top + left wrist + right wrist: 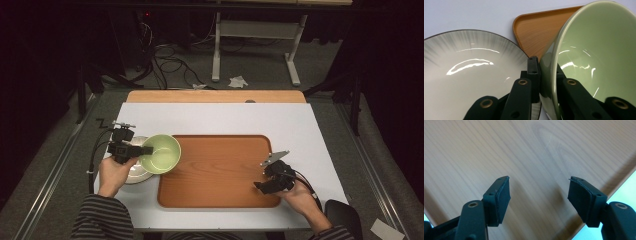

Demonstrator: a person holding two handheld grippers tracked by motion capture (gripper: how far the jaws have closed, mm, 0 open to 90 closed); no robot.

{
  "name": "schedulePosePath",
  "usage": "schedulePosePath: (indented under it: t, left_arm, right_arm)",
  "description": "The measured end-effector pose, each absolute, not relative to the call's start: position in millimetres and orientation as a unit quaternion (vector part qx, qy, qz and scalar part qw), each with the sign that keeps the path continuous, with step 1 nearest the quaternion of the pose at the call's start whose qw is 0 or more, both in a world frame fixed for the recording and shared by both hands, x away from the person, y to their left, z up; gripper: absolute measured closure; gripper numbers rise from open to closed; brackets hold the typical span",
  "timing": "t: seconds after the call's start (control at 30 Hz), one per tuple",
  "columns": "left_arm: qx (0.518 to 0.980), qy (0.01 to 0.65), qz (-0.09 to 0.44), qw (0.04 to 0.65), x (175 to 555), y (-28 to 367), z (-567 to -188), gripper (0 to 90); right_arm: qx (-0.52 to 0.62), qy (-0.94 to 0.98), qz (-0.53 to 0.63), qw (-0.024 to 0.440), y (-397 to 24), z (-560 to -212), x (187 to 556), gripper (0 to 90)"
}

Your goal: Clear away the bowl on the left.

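Left gripper (pixel 144 150) clamped on rim of green bowl (pixel 161 153), one jaw inside, one outside; bowl tilted, held over the plate (pixel 131 175) and the left edge of the tray (pixel 220 170). Right gripper (pixel 263 186) jaws spread wide, nothing between them, over tray's right side

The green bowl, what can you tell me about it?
The green bowl is pale, glossy and looks ceramic, with nothing inside. It is tipped, its opening facing up and sideways. The left gripper has its jaws pinched on the rim, one inside, one outside. It sits over the wooden tray's left edge, beside a white plate.
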State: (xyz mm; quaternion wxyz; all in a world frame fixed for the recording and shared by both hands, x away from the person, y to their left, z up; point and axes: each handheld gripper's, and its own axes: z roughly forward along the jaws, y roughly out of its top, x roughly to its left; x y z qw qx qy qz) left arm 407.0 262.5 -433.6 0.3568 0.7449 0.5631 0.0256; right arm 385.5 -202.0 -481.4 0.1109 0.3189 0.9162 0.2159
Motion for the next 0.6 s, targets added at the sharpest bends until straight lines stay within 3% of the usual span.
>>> schedulePosePath:
  t: [0.6]
  left_arm:
    - [0.767,0.53,0.005,0.363,411.0,229.0,-425.7,83.8]
  right_arm:
    - [0.324,0.913,0.22,0.112,-203.1,-479.8,384.5,35.9]
